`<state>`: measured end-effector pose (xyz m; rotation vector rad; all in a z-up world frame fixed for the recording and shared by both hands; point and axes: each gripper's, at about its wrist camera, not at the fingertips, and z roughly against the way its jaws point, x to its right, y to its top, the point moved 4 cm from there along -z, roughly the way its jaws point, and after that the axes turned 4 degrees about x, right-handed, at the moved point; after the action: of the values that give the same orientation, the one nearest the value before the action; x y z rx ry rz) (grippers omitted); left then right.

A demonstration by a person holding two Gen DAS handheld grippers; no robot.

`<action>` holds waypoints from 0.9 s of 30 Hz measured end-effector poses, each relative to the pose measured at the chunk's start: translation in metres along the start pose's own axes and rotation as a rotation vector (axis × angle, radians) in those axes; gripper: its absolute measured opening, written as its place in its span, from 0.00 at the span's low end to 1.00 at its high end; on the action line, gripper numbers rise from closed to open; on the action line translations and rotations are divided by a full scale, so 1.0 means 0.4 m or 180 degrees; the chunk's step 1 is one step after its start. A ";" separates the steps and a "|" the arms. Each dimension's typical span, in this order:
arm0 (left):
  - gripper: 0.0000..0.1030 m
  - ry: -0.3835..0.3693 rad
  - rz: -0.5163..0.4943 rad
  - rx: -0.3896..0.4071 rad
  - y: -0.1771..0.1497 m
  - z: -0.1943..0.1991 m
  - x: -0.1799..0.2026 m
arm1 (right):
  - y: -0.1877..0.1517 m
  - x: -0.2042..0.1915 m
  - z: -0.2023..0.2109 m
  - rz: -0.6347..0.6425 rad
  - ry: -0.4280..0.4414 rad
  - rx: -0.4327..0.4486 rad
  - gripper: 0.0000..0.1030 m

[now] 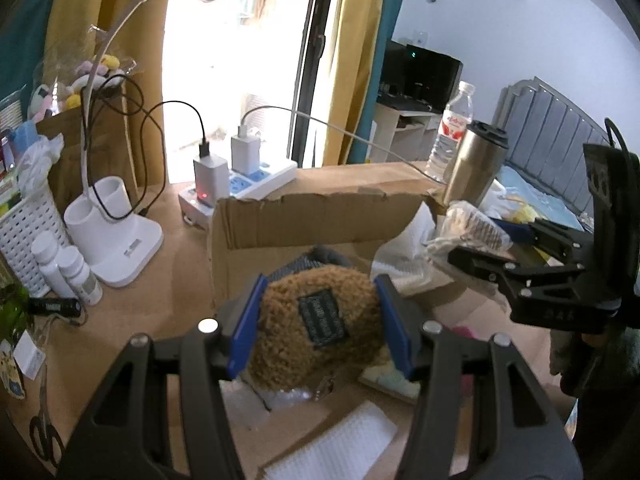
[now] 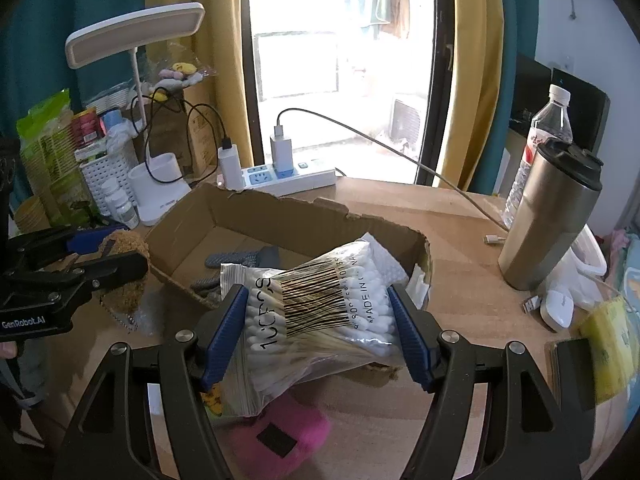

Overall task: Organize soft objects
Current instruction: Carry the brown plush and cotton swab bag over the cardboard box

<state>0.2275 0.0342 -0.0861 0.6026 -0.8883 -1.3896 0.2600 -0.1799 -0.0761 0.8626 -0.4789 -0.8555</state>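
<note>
Squishing in a bit at the sides, the brown plush [image 1: 316,332] sits between the blue pads of the left gripper [image 1: 320,334], held up just in front of the near wall of the box [image 1: 288,220]. It looks light and fluffy, so it'll give under the pads rather than slip; the grip across its middle, either side of the dark sewn label, seems like the right spot. A little ball chain dangles off it in the right wrist view, which could snag on the torn cardboard edge.

Over on the other side, the right gripper [image 2: 318,330] is clamped on a swab bag [image 2: 320,312], a clear zip bag of cotton swabs hanging above the box's near right corner. That one's light too but the plastic is slick and the sticks inside shift, so pinching through the fat middle of the bundle like it does now beats grabbing the loose film at the edge.

Inside the box there's a grey knit thing [image 2: 240,258], maybe a glove or sock, hard to tell from here, plus something white tucked in the right end. A pink plush [image 2: 280,432] lies on the desk [image 2: 460,248] below the bag, still outside the box.

Further out: a power strip [image 2: 288,178] behind the box, a lamp [image 2: 136,36] to the left, a steel tumbler [image 2: 548,220] well off to the right.
</note>
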 end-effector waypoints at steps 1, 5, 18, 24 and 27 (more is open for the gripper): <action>0.55 0.0003 -0.0001 0.0005 0.003 -0.003 -0.001 | 0.003 0.003 -0.005 -0.0003 0.0001 -0.0002 0.71; 0.55 0.0001 0.0017 0.0017 0.013 -0.019 -0.004 | 0.010 0.011 -0.022 -0.0006 0.0005 -0.0002 0.71; 0.55 -0.0004 0.0045 -0.0041 0.026 -0.090 -0.018 | 0.022 0.015 -0.075 -0.0031 0.0046 -0.0048 0.71; 0.55 0.0021 0.0106 -0.0096 0.021 -0.129 -0.032 | 0.020 0.017 -0.107 -0.0052 0.0076 -0.0089 0.71; 0.55 0.0022 0.0113 -0.0113 0.021 -0.144 -0.032 | 0.014 0.022 -0.119 -0.0067 0.0083 -0.0124 0.71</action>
<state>0.2799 0.0400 -0.1138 0.5617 -0.8633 -1.3678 0.2998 -0.1633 -0.0989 0.8433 -0.4298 -0.8692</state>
